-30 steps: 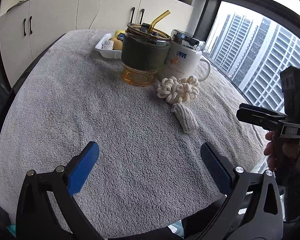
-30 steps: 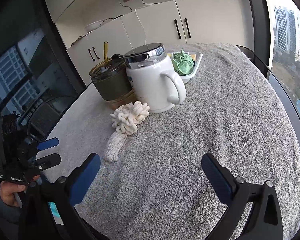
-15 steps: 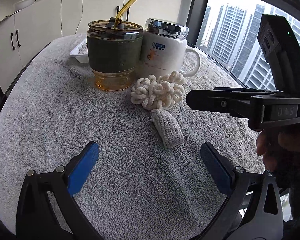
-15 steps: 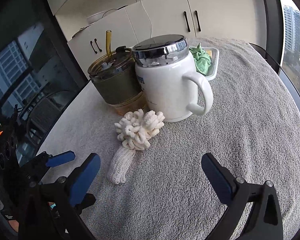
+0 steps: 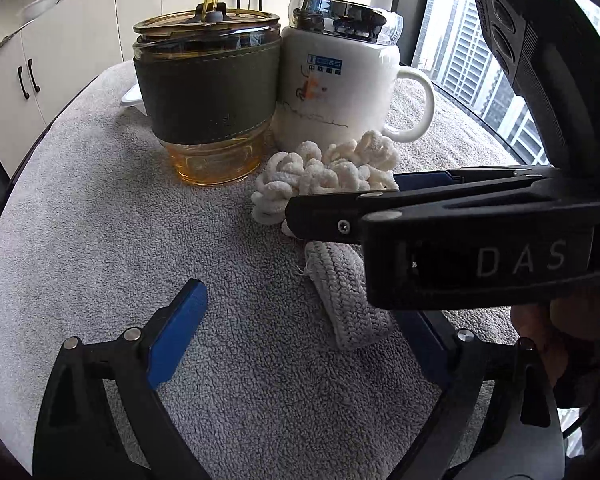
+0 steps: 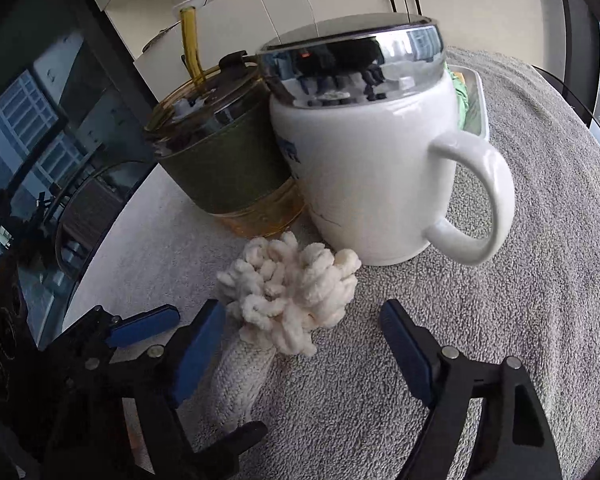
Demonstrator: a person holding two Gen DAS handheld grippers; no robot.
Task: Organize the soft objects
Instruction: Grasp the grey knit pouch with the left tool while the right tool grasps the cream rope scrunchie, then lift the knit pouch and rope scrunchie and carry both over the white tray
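Note:
A cream knitted soft toy lies on the grey towel-covered table point(image 5: 100, 220), its loopy head point(image 5: 324, 176) against the mug and its ribbed stem point(image 5: 348, 300) pointing towards me. My left gripper point(image 5: 304, 312) straddles the stem with its jaws closing; the pads stand apart from it, and the right pad is partly hidden. My right gripper point(image 6: 302, 312) straddles the loopy head point(image 6: 292, 292), jaws also closing, pads not pressing. In the left wrist view it reaches in from the right, and its fingers point(image 5: 324, 216) cover part of the toy.
An amber tumbler point(image 5: 208, 92) with a green sleeve and straw stands beside a white lidded mug point(image 5: 336, 84), right behind the toy. Behind them a white tray point(image 6: 480, 92) holds a green cloth. A person's hand point(image 5: 560, 320) grips the right tool. Windows flank the table.
Both grippers have come forward and lower onto the toy from either side. Their jaws have narrowed. The right gripper now crosses the left wrist view.

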